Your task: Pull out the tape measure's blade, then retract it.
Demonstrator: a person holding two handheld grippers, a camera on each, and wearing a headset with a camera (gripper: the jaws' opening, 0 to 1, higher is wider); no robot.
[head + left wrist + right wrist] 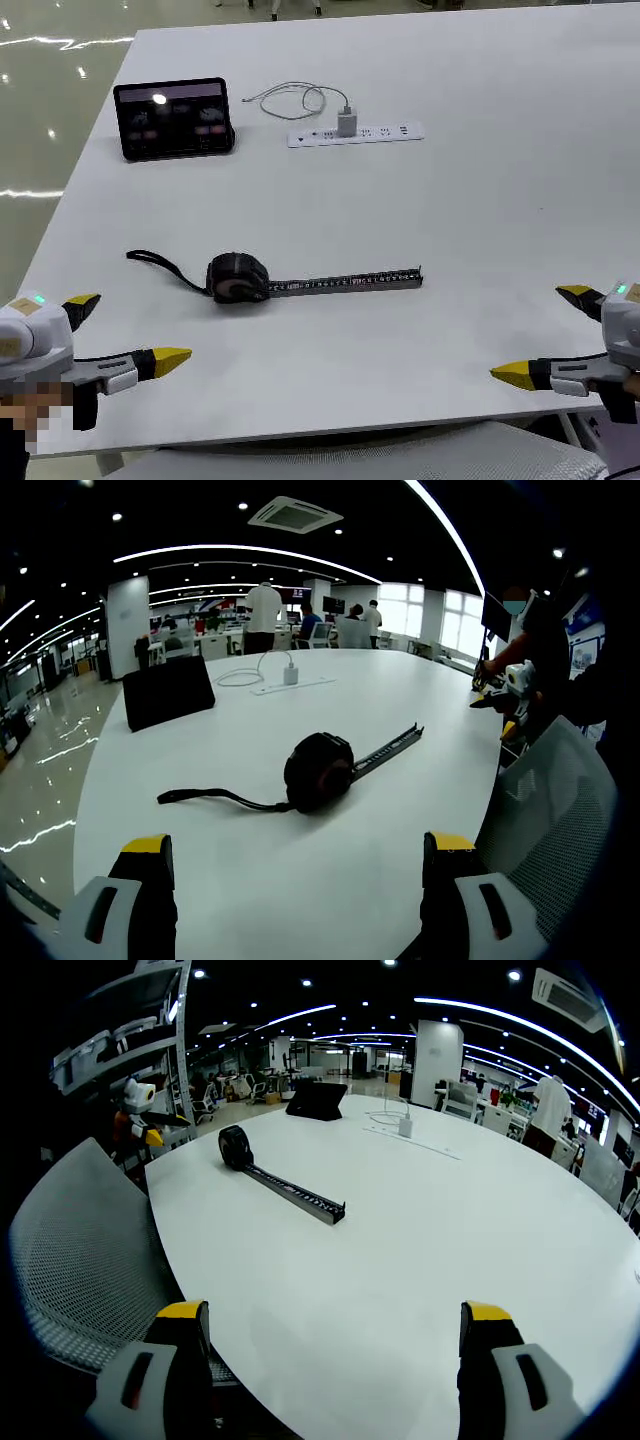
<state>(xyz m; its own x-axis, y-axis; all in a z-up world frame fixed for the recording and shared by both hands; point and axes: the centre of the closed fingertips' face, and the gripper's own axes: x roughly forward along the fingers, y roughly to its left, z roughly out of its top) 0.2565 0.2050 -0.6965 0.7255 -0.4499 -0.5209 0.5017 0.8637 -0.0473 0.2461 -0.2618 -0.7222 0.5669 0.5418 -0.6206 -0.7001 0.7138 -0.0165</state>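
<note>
Tape measure [237, 277]: on worktop [480, 200], blade [345, 282] drawn out
Left gripper [138, 328]: jaws spread, empty
Right gripper [530, 332]: jaws spread, empty

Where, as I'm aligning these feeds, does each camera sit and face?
Head view: headset, looking down at the white table and the black round tape measure, blade out; left gripper and right gripper at the bottom corners.
Left gripper view: low at the table edge, facing the case; own yellow-tipped fingers below.
Right gripper view: low, facing the blade's hook end; own fingers below.
Shared: both gripper views show the tape measure.
</note>
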